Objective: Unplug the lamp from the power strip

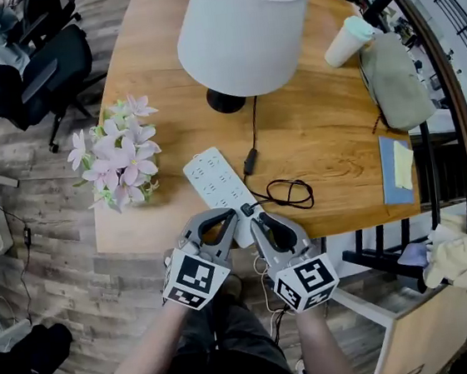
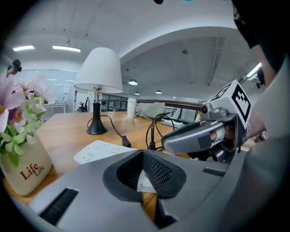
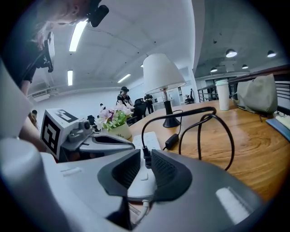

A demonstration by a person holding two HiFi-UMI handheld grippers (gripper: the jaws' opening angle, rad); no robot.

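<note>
While its plug (image 1: 245,209) stands, the power strip (image 1: 215,184) slants.

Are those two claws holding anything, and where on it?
The left gripper pinches the white power strip by its near end. The right gripper clasps the lamp's black plug by its sides, where it sits in the strip.

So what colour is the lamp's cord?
Black. The cord shows best in the head view, lying across the wooden table.
</note>
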